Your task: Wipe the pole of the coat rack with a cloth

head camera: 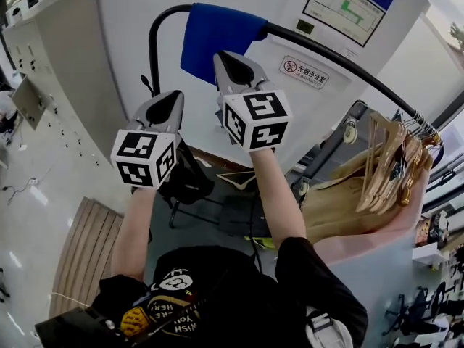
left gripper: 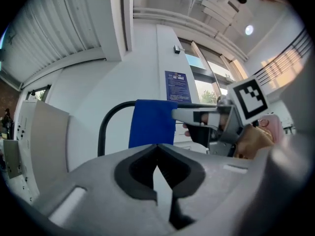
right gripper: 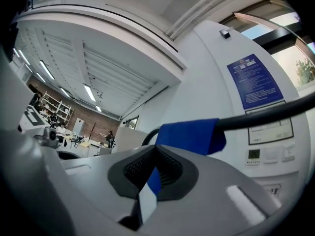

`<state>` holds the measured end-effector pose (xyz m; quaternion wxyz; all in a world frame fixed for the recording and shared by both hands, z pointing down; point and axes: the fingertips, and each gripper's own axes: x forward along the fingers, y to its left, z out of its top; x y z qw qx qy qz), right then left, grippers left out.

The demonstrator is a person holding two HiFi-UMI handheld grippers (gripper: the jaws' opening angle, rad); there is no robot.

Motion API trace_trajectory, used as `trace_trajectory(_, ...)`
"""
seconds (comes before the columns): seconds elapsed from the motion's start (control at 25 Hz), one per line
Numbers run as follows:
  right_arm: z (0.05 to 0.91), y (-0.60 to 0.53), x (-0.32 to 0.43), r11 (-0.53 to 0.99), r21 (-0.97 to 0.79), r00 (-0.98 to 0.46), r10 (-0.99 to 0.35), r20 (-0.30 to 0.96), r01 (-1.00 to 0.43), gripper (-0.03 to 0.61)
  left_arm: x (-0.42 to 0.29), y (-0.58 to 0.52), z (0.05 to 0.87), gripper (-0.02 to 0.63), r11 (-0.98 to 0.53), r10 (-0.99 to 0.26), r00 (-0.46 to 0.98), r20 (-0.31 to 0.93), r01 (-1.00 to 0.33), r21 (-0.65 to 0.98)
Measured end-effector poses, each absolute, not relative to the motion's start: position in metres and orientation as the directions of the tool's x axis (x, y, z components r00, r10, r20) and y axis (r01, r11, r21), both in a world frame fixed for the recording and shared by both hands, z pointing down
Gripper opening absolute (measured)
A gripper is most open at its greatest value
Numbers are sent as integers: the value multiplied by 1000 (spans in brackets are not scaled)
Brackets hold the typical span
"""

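Right hand-held gripper [head camera: 232,56] raised, tip beside cloth [head camera: 210,35].

At the right of the head view you have a bunch of pale wooden clothes hangers [head camera: 388,167], crowded together just above a pink-topped box [head camera: 377,249]. A tall grey cabinet [head camera: 65,78] stands at your upper left, and a slatted wooden board [head camera: 85,249] lies on the floor at lower left. On the white wall, upper middle, you see a small sign with a red prohibition circle [head camera: 304,71]. The right gripper view shows a blue printed notice [right gripper: 254,81] at upper right.
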<state>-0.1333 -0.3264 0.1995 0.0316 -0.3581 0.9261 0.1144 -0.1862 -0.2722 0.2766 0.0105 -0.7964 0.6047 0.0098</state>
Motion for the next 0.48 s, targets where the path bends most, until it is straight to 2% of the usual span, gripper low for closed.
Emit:
trace_trajectory(0.2, 279, -305, -104, 691, 126, -700, -713, -40, -712, 2, -158, -263, 301, 3, -298, -954, 298, -47, -954, 8)
trace_trajectory(0.48, 368, -293, -77, 666, -9, -664, -743, 78, -746, 2, -142, -259, 350, 3, -303, -953, 303, 10, -953, -2)
